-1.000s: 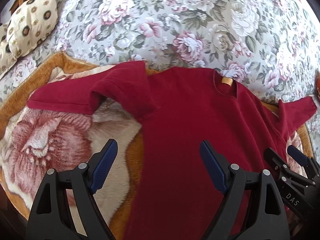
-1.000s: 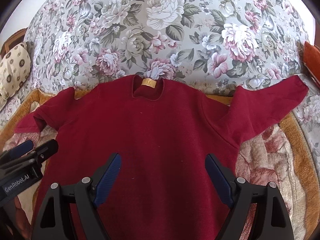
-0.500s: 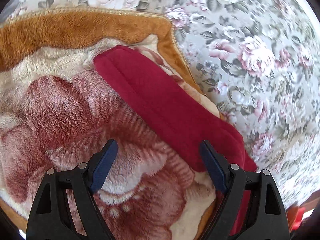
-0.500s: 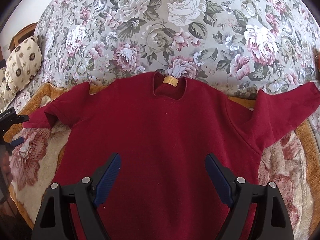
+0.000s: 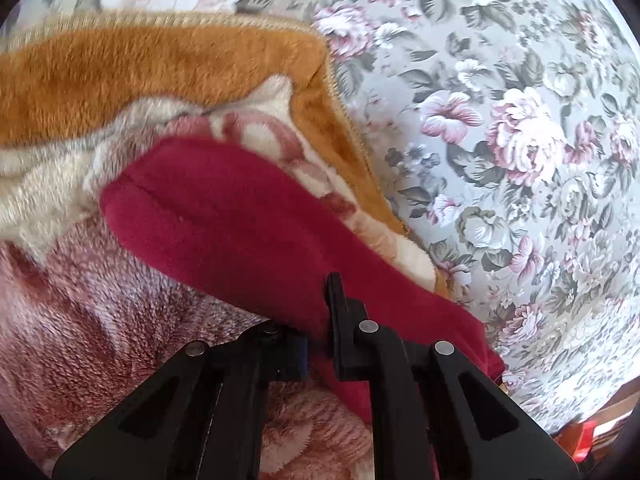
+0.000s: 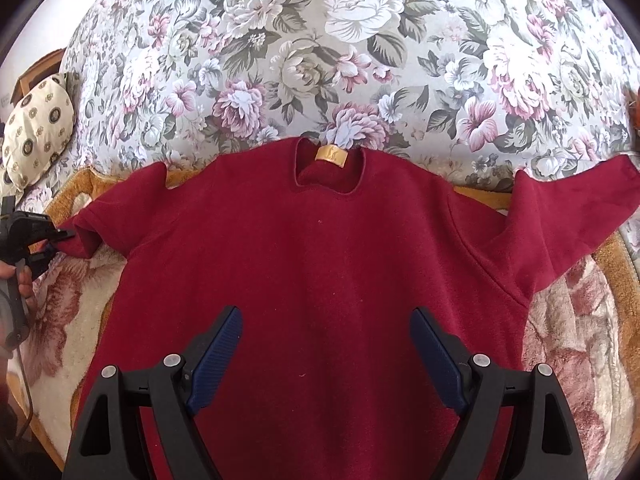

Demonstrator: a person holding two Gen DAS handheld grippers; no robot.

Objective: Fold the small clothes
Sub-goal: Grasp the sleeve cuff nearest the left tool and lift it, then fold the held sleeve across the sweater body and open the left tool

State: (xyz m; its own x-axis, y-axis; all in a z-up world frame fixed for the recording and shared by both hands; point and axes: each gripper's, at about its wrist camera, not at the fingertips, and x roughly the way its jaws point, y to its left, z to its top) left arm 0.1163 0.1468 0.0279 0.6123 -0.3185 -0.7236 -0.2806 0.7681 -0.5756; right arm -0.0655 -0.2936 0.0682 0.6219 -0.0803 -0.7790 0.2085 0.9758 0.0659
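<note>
A dark red short-sleeved shirt (image 6: pixel 320 264) lies flat, front up, on a plush blanket, its neck label (image 6: pixel 330 155) at the far side. My left gripper (image 5: pixel 318 320) has its jaws closing tight on the lower edge of the shirt's left sleeve (image 5: pixel 224 216). The right wrist view shows the same gripper (image 6: pixel 60 236) at the sleeve's tip, held by a hand (image 6: pixel 20 280). My right gripper (image 6: pixel 326 320) hovers open over the shirt's chest with nothing between its fingers. The right sleeve (image 6: pixel 568 216) lies spread out to the side.
The plush blanket (image 5: pixel 140 68) has an orange-brown border and a rose pattern. It lies on a floral bedspread (image 5: pixel 520 140). A cream patterned pillow (image 6: pixel 36 132) sits at the far left by a wooden bed frame.
My left gripper swung out to the shirt's left sleeve, rolled, and went from wide open to clamped on it. The right gripper stayed open and hardly moved.
</note>
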